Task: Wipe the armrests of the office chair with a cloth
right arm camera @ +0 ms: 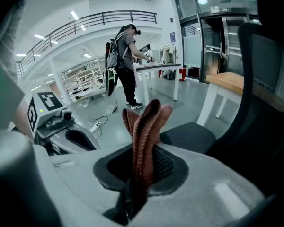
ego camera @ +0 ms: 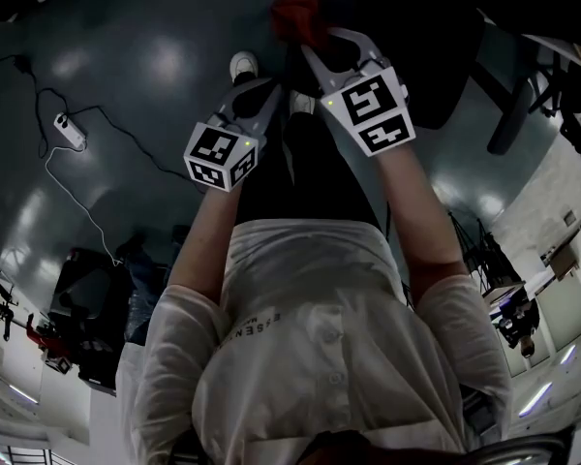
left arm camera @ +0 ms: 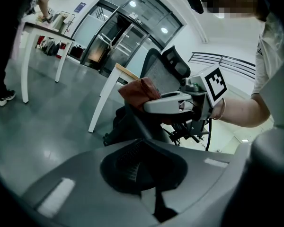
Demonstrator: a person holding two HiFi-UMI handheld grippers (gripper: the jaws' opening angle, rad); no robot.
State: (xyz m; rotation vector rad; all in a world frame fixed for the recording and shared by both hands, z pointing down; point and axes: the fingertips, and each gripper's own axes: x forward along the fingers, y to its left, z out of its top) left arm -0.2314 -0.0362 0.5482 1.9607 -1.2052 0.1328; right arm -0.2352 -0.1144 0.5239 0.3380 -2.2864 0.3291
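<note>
A red-brown knitted cloth (right arm camera: 144,136) stands up out of my right gripper (right arm camera: 132,193), which is shut on it. From the head view the cloth (ego camera: 295,17) shows as a red wad at the tip of the right gripper (ego camera: 321,48), held over the floor ahead of the person's legs. The black office chair (right arm camera: 191,136) is just beyond it, its mesh back (right arm camera: 267,79) at the right. My left gripper (ego camera: 256,95) hangs beside the right one, apart from the chair. Its jaws (left arm camera: 156,200) are shut with nothing between them. The left gripper view looks at the cloth (left arm camera: 139,91) and the chair's headrest (left arm camera: 175,63).
A power strip (ego camera: 70,131) and its cable lie on the grey floor at the left. A white table with a wooden top (right arm camera: 227,82) stands behind the chair. Farther back, a person (right arm camera: 125,65) works at another white table (right arm camera: 156,67).
</note>
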